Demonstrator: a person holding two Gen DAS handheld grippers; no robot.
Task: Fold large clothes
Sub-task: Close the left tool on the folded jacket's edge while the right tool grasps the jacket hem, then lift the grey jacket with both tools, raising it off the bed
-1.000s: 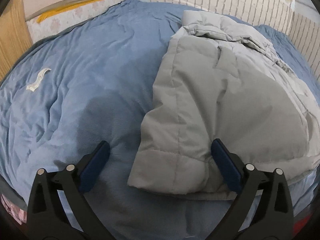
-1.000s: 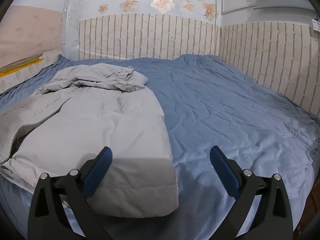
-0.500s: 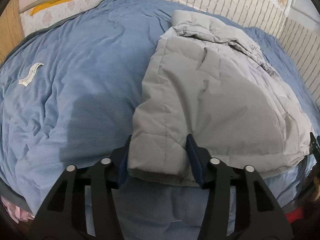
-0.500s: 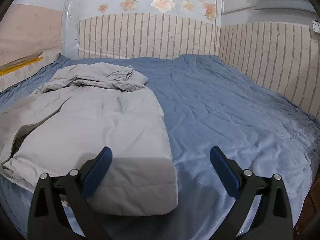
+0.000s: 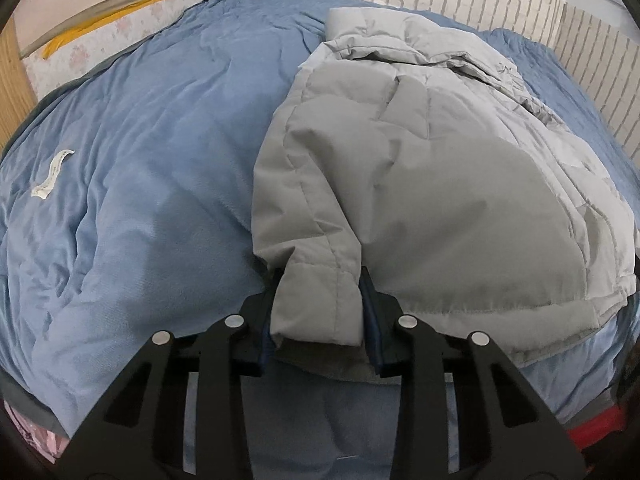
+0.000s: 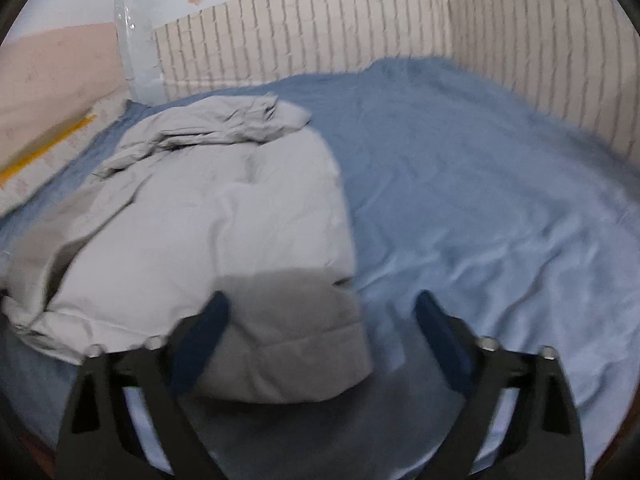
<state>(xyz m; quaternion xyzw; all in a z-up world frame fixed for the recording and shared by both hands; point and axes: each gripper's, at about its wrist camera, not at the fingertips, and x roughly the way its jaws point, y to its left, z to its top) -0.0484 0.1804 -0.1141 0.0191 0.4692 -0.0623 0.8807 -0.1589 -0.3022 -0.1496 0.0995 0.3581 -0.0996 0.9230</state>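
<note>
Already, in the left wrist view, the grey jacket's [image 5: 420, 184] lower-left hem corner is pinched as the left gripper [image 5: 320, 312] closes. In the right wrist view, the right gripper [image 6: 320, 320] is closing — fingers untouching — around the lower-centre corner; the jacket's long axis runs toward upper left across the bed [image 6: 480, 200].

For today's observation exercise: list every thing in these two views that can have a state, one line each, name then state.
Grey jacket: partly folded, lying on the bed.
Left tool: closing, pads pinching the jacket's near hem corner.
Right tool: closing, jacket's other hem corner between the pads, not yet pressed.
Blue bedcover: spread out, wrinkled.
</note>
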